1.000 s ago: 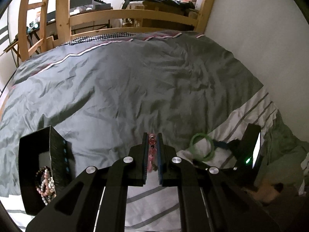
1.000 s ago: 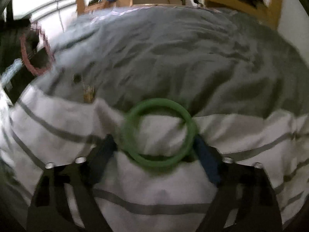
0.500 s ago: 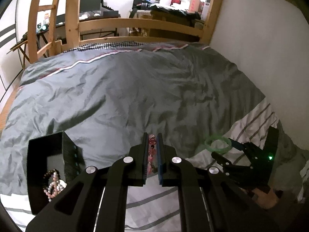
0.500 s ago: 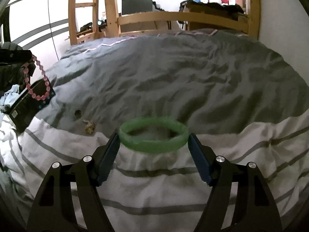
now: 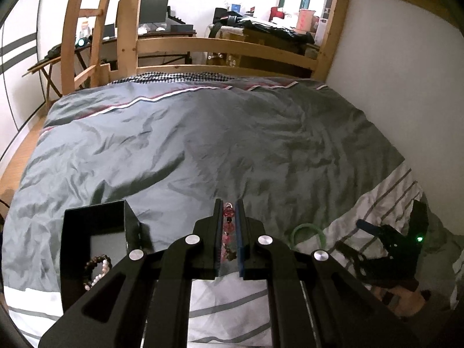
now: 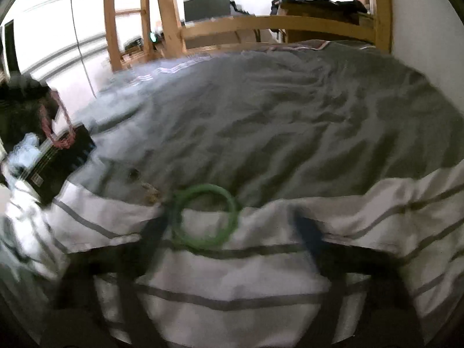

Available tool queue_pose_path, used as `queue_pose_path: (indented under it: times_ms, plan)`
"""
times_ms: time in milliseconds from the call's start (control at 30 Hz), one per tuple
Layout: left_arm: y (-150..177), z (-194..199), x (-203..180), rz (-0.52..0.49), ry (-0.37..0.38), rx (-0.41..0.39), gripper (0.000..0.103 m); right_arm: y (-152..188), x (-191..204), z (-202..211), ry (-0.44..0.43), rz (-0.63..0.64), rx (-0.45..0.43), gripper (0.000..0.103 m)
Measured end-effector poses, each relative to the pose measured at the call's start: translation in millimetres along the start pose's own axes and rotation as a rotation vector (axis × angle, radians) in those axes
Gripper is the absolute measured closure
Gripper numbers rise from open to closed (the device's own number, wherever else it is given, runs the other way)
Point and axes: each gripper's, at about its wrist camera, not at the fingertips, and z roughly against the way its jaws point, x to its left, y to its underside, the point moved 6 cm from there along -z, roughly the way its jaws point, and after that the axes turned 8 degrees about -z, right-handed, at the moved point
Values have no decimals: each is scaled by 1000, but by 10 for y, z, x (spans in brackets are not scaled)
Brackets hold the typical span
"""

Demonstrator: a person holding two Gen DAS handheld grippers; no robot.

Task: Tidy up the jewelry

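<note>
Jaws first: the left gripper (image 5: 228, 229) is clamped all the way down on a pink beaded bracelet (image 5: 228, 233), you can see the red and pink beads squeezed between the two pads, and from the right wrist view the rest of that strand dangles in a loop off at the far left. Over on the other side the right gripper (image 6: 232, 229) has its jaws spreading wide, opening as we speak, and the green bangle (image 6: 204, 216) sits in the gap, close by the left finger and well clear of the other, so nothing is pinching it. It looks like it's lying flat on the white striped part of the duvet (image 5: 203, 150), right at the edge where the grey starts, though that view is pretty blurry. A black box (image 5: 95, 232) sits open on the bed to the left of the left gripper, with a couple of beaded bracelets (image 5: 97, 269) already inside. There's also some small gold-ish trinket (image 6: 150, 194) on the cover just left of the bangle, too smeared to say what.
</note>
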Motion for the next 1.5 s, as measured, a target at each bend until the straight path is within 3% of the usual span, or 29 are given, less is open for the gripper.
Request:
queue_pose_path:
  times_ms: [133,200,267,400,667,867,1233,1433,1500]
  plan:
    - [-10,-1,17,1,-4,0,96,55,46,-296,84,49,53,15]
    - [-7,0,19,-3,-10,0,96,98,21,-559,95,33,124,52]
    - [-3,-2,36,-9,-27,1,96,157,-5,-754,143,60,172,68]
    - [-13,31,155,12,-68,-13,96,113,1,-707,199,116,122,92]
    - [-54,213,445,56,-179,-71,96,-225,2,-343,246,128,-15,92]
    - [-51,325,615,79,-221,-94,96,-605,186,-65,220,132,-110,92]
    - [57,606,908,147,-244,-137,96,-1036,1109,235,85,191,-200,92]
    - [229,653,1159,203,-263,-124,96,-1120,1784,192,-22,255,-219,92]
    - [357,666,1280,234,-235,-118,96,-1086,1980,139,-52,271,-216,92]
